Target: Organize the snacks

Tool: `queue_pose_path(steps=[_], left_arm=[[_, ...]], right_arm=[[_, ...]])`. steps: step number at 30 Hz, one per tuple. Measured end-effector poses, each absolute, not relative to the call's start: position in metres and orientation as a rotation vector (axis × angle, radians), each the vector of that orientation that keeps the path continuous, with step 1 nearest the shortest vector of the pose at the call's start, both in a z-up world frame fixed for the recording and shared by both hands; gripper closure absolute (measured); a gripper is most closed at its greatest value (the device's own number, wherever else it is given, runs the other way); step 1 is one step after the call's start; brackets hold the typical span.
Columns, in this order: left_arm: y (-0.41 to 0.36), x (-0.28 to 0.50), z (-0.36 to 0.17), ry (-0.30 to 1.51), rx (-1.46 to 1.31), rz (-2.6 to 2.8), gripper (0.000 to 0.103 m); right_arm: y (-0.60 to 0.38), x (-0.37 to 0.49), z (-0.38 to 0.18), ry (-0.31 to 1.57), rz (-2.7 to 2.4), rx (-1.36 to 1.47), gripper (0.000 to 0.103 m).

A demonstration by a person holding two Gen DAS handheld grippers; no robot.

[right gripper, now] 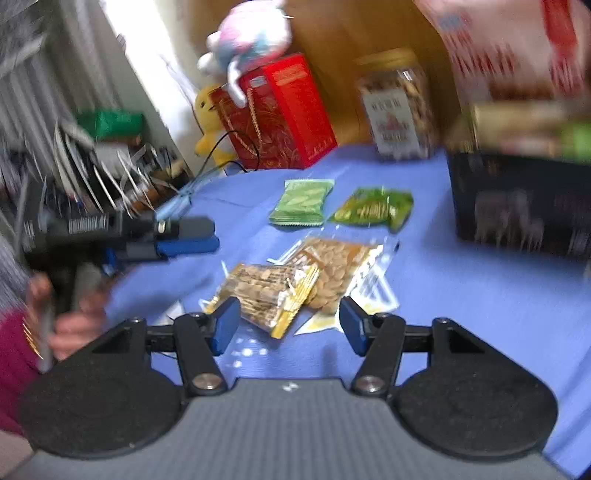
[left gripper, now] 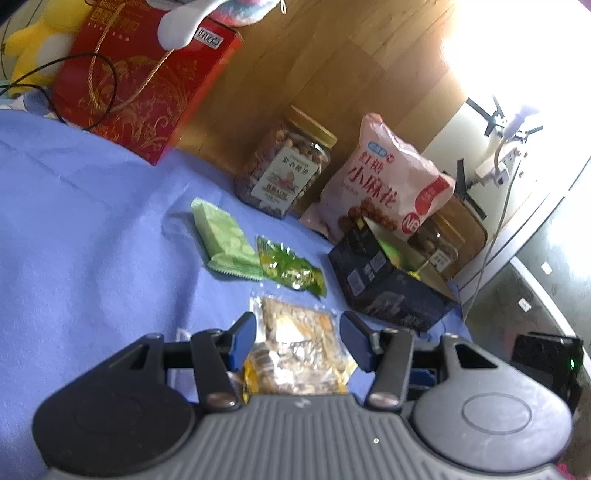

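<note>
Several snack packets lie on a blue cloth (left gripper: 92, 221). A clear nut packet (left gripper: 295, 332) and a second, yellow-edged one (left gripper: 262, 369) lie between the open fingers of my left gripper (left gripper: 299, 341). Beyond lie a pale green wafer packet (left gripper: 223, 236) and a shiny green packet (left gripper: 290, 269). A dark open box (left gripper: 388, 284) with packets inside stands to the right. In the right wrist view my right gripper (right gripper: 288, 325) is open and empty just short of the two nut packets (right gripper: 273, 291) (right gripper: 338, 269). The left gripper (right gripper: 184, 236) shows at the left there, its fingers close together.
A nut jar (left gripper: 286, 166), a pink snack bag (left gripper: 384, 184) and a red gift box (left gripper: 144, 77) stand along the wooden back. Plush toys (right gripper: 247, 33) sit on and behind the red box. A second jar (left gripper: 439, 243) stands behind the dark box. A black cable (right gripper: 229, 147) trails at the left.
</note>
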State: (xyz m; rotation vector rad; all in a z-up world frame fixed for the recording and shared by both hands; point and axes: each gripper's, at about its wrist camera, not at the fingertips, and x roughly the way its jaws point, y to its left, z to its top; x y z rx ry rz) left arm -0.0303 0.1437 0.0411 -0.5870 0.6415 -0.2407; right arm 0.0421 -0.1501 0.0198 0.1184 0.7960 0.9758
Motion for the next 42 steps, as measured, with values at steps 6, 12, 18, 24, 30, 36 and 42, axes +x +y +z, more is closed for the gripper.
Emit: queue_pose_path(steps=[6,12,18,24,30,36,42], left_arm=[[0.152,-0.033,0.019,0.725,-0.684,-0.281,0.052],[0.137,-0.034,0.004,0.759,-0.661,-0.264,0.073],[0.14,-0.054,0.019,0.738,-0.658,-0.233,0.073],[0.146,-0.084,0.014,0.713,-0.681,-0.178,0.073],[0.146,-0.079,0.009,0.74,-0.684,-0.169,0.073],[0.133,-0.078,0.017,0.724,-0.636,-0.17,0.074],[0.127,-0.078,0.025,0.707,-0.616,-0.167,0.074]], right_arm=[[-0.138,0.05,0.003,0.884,0.991,0.21,0.053],[-0.132,0.052,-0.011,0.929,1.019,0.267,0.079],[-0.137,0.047,-0.007,0.916,1.073,0.279,0.081],[-0.123,0.036,-0.009,0.928,1.15,0.247,0.082],[-0.119,0.03,-0.011,0.915,1.155,0.189,0.082],[-0.123,0.029,-0.009,0.895,1.135,0.181,0.082],[-0.127,0.027,-0.003,0.858,1.138,0.182,0.082]])
